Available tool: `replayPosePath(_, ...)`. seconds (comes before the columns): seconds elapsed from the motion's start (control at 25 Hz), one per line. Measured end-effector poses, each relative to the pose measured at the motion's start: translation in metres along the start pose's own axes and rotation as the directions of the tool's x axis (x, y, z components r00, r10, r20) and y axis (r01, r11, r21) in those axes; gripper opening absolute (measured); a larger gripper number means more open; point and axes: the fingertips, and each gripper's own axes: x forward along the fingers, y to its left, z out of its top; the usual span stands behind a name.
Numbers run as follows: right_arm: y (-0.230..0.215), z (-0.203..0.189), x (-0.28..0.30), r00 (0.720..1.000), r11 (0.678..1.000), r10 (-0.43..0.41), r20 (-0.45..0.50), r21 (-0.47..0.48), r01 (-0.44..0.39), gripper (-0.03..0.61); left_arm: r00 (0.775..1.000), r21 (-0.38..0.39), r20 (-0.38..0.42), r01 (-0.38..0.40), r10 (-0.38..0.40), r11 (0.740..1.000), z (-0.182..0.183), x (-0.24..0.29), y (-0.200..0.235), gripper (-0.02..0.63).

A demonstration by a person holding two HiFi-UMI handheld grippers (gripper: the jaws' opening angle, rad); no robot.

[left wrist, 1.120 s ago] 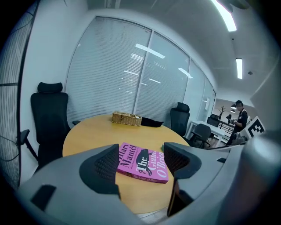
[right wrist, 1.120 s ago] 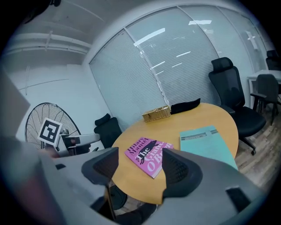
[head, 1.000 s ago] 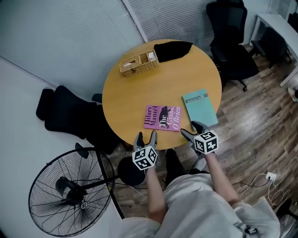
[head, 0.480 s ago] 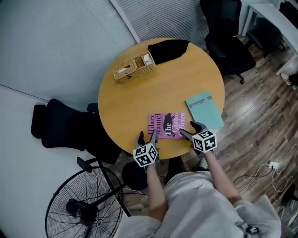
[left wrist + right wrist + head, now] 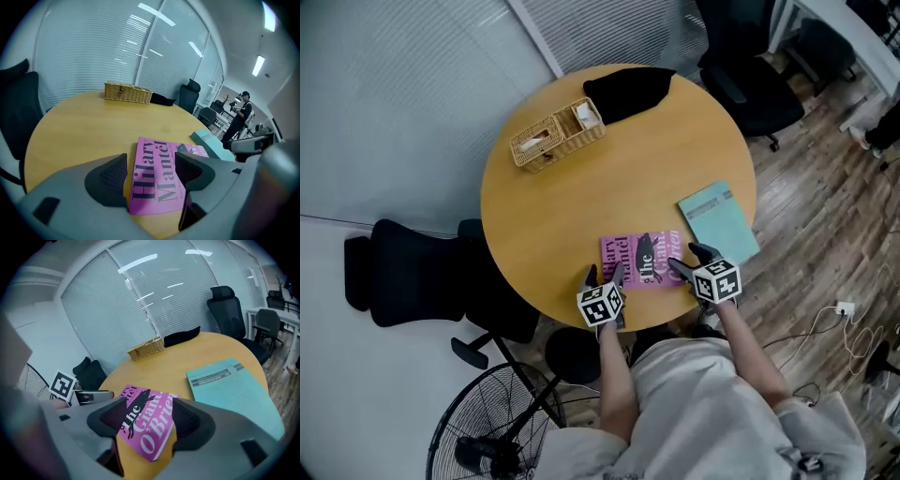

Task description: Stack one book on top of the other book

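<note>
The left claw [image 5: 602, 274] and right claw [image 5: 688, 260] stood wide and empty, one at each near corner of the pink book [image 5: 642, 255], probably to lift it level. Beyond, the teal book [image 5: 718, 223] lay flat beside it on the tabletop [image 5: 581, 206].

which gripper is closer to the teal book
Right. The right gripper hovers at the pink book's near right corner, close beside the teal book. The left gripper is at the pink book's near left corner, farther away.

Pink book [image 5: 643, 260] flat — teal book [image 5: 718, 223] just beside
</note>
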Motion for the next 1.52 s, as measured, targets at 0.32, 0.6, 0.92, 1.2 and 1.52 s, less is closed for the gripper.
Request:
replayPosePath(0.32,-0.013,-0.035,0.024,0.994,0.994,-0.069,-0.087,0.074,0.076,0.302,0.992,-0.007,-0.103,0.069,-0.069,0.998,-0.007,0.030,0.009,0.334)
replayPosePath(0.6,-0.019,-0.063,0.034,0.980,0.988,-0.111,-0.162,0.089,0.127,0.302,0.982,-0.019,-0.165,0.090,-0.092,0.996,-0.028,0.034,0.007,0.334)
replayPosePath(0.92,-0.027,-0.066,0.045,0.983,0.967,-0.123,-0.135,0.205,0.150,0.233,0.986,-0.028,-0.142,0.083,-0.086,0.996,-0.029,0.037,0.004,0.331)
replayPosePath(1.2,-0.025,-0.066,0.045,0.975,0.959,-0.165,-0.149,0.208,0.194,0.224,0.988,-0.036,-0.123,0.090,-0.094,0.995,-0.029,0.037,-0.001,0.284)
replayPosePath(1.52,-0.026,-0.055,0.034,0.976,0.942,-0.192,-0.105,0.258,0.213,0.221,0.988,0.025,-0.108,0.118,-0.114,0.993,-0.009,0.037,-0.012,0.284)
